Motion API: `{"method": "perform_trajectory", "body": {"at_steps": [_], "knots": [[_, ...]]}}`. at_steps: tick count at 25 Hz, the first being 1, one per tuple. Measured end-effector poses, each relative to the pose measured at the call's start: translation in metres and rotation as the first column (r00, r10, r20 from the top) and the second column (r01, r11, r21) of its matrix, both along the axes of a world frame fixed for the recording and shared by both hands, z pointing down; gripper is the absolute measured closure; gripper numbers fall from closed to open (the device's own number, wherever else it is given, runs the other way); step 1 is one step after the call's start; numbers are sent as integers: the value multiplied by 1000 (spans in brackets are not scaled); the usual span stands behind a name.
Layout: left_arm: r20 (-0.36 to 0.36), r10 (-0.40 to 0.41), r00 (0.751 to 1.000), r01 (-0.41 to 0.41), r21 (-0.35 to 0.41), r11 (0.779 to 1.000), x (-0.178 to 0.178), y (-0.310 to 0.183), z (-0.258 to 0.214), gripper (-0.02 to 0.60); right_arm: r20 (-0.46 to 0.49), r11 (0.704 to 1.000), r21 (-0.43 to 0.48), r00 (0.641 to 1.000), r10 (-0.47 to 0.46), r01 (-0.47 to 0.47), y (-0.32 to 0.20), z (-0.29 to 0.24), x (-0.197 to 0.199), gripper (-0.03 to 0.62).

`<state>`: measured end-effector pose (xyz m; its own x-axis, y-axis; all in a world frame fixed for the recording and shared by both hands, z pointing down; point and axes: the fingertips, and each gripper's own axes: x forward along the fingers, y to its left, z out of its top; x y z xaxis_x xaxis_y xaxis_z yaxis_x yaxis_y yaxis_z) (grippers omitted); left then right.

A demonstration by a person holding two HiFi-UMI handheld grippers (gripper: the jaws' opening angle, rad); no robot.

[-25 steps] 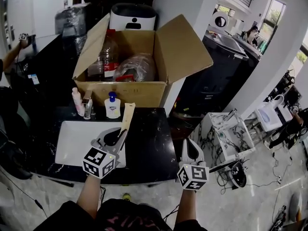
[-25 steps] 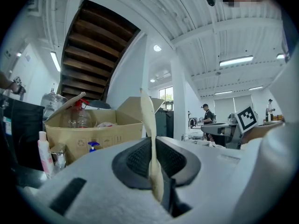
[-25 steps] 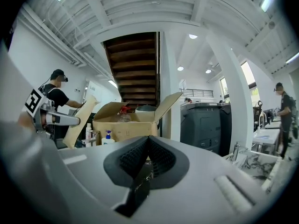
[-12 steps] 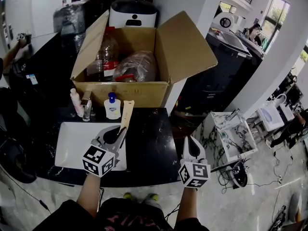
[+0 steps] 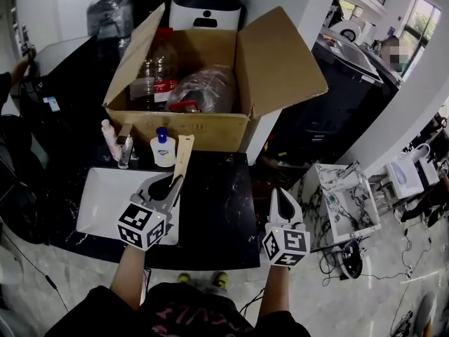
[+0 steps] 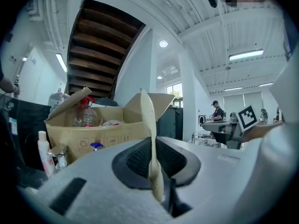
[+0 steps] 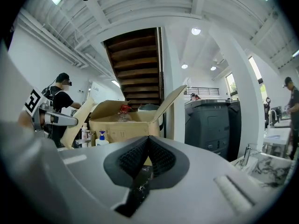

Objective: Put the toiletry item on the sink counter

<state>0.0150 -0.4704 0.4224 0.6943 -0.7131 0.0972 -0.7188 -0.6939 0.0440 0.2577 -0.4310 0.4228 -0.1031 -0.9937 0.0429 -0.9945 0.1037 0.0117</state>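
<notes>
The left gripper (image 5: 170, 186) has its jaws closed tight on the lower end of a flat beige toiletry item (image 5: 184, 154). In the left gripper view the thin item (image 6: 148, 125) stands up on its edge from between the dark pads. It is in the air above the right rim of the white sink basin (image 5: 98, 206) and the black marble counter (image 5: 217, 209), pointing to the open cardboard box (image 5: 189, 126). The right gripper (image 5: 283, 196) has its jaws pressed together with nothing between them (image 7: 147, 149), beyond the counter's right edge. Before the box stand a blue-capped pump bottle (image 5: 163, 150) and a pink bottle (image 5: 109, 137).
</notes>
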Motion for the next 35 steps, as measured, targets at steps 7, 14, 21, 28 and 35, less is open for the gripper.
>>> {"method": "perform_trajectory", "body": {"at_steps": [7,14,21,28,35], "knots": [[30,-14,999,14,-7,1000,21,-18,4,554,-28,999,4,999,-46,46,-22,-5,16,581],[56,-19,998,22,-53,998,36,-26,27,554,-16,999,-16,999,-52,52,-28,7,25,580],[72,-16,997,26,-132,991,44,-28,59,554,-8,998,-18,998,-57,57,-28,8,25,580],[105,-10,994,33,-218,975,48,-22,102,554,2,998,-21,998,-57,57,-26,10,27,580],[138,7,990,37,-315,948,52,-20,141,554,7,998,-22,998,-63,63,-28,13,25,580]]}}
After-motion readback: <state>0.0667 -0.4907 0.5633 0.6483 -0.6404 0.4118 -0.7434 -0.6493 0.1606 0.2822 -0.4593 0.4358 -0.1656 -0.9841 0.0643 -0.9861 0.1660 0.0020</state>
